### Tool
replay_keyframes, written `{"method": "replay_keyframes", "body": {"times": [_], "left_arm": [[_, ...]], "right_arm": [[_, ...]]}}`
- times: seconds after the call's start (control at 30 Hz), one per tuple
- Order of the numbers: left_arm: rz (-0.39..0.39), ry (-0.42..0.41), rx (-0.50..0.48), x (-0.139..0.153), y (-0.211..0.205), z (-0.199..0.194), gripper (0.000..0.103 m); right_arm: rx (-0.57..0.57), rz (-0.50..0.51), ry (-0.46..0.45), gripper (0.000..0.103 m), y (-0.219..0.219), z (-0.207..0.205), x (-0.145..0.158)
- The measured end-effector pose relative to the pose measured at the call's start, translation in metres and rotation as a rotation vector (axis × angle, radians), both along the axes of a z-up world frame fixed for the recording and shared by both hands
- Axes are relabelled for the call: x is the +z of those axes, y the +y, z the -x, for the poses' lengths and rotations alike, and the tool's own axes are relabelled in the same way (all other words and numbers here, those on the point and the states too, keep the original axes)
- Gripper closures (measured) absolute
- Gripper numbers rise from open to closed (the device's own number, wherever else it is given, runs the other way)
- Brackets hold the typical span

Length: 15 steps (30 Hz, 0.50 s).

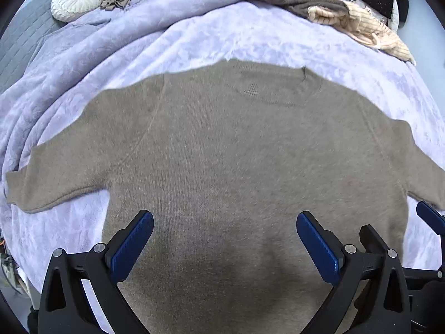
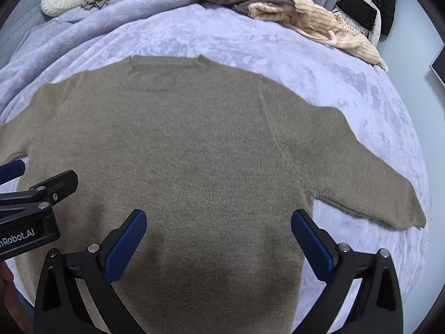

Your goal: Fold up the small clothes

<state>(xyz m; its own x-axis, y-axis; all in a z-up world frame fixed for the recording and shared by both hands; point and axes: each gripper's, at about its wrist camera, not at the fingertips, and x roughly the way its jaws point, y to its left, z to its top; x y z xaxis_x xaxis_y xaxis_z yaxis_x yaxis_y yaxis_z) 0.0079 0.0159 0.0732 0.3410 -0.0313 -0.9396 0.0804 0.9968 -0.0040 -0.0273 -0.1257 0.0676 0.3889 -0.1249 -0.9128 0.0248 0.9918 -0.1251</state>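
Taupe sweater (image 1: 236,153) flat on lilac blanket (image 1: 250,39), sleeves out, neck far side: laid ready for fold. My L gripper (image 1: 224,239) & R gripper (image 2: 218,239) hover over hem end, both jaws wide, nothing gripped. Other clothes pile (image 2: 278,8) far edge, out of way.
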Motion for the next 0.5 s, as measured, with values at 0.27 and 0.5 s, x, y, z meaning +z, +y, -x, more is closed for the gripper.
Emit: {"method": "replay_keyframes", "body": {"times": [0.27, 0.5], "left_arm": [[0.042, -0.131, 0.014, 0.028, -0.009, -0.006, 0.0], [0.006, -0.147, 0.009, 0.035, -0.032, -0.007, 0.0]], "right_arm": [[-0.036, 0.032, -0.069, 0.0, -0.018, -0.005, 0.016], [-0.053, 0.004, -0.128, 0.0, -0.04, -0.001, 0.027]]}}
